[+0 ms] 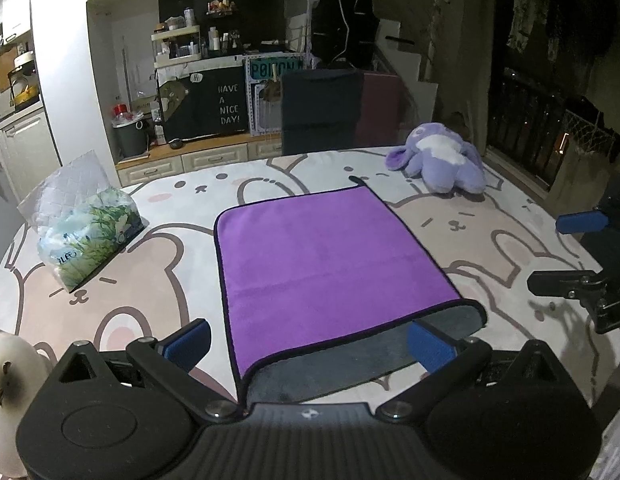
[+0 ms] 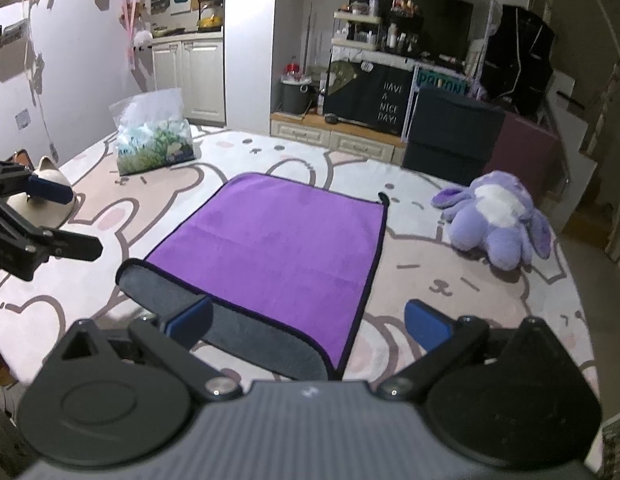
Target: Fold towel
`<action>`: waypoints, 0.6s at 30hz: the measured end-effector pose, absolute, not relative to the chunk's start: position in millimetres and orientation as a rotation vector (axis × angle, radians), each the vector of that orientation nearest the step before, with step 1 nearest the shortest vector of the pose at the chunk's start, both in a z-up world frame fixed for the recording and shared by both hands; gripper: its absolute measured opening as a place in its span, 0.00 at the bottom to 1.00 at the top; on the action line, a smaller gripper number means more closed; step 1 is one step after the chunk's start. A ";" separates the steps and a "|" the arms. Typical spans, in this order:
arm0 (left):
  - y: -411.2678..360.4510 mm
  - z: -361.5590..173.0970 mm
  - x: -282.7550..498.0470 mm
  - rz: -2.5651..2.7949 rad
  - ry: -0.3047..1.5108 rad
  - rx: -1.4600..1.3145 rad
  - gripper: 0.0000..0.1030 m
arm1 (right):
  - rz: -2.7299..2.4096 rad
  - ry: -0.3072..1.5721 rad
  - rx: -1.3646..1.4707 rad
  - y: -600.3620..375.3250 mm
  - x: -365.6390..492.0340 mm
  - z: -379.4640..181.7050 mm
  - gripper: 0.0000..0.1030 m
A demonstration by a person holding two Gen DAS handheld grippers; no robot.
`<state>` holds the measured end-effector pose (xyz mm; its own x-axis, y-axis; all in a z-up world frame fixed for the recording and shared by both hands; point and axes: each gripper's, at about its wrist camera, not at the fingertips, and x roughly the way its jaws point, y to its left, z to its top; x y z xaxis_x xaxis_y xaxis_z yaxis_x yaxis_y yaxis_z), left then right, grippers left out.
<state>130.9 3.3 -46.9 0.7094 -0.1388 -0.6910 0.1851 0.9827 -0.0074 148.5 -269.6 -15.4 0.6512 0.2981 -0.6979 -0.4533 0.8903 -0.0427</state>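
Observation:
A purple towel [image 1: 317, 264] with a dark edge lies flat on the bunny-print table cover. Its near edge is turned over and shows a grey underside [image 1: 349, 364]. My left gripper [image 1: 310, 346] is open, its blue pads either side of the towel's near edge. In the right wrist view the towel [image 2: 278, 248] lies ahead with the grey flap [image 2: 230, 320] at the near left. My right gripper [image 2: 308, 322] is open over the towel's near right corner. Each gripper shows at the side of the other's view: the right gripper [image 1: 569, 256] and the left gripper [image 2: 58, 216].
A purple plush toy [image 1: 441, 160] lies at the far right of the table [image 1: 509, 248]. A plastic bag with a green print [image 1: 86, 236] stands at the far left. A white cat figure [image 2: 50, 188] sits at the left edge. Cabinets and shelves stand behind.

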 end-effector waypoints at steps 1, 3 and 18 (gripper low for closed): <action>5.3 -50.0 134.6 -0.176 0.765 0.063 1.00 | 0.436 0.754 -0.217 -269.2 152.7 -18.7 1.00; 9.4 -56.2 141.3 -0.171 0.767 0.055 1.00 | 0.439 0.758 -0.200 -270.5 160.9 -25.3 1.00; 47.0 -101.7 186.6 -0.105 0.809 0.007 1.00 | 0.437 0.751 -0.147 -281.4 220.2 -86.8 1.00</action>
<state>186.6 47.0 -101.7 0.6854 -0.0912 -0.7224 0.0964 0.9948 -0.0341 220.2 -281.4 -86.8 0.6461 0.3308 -0.6878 -0.4342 0.9005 0.0253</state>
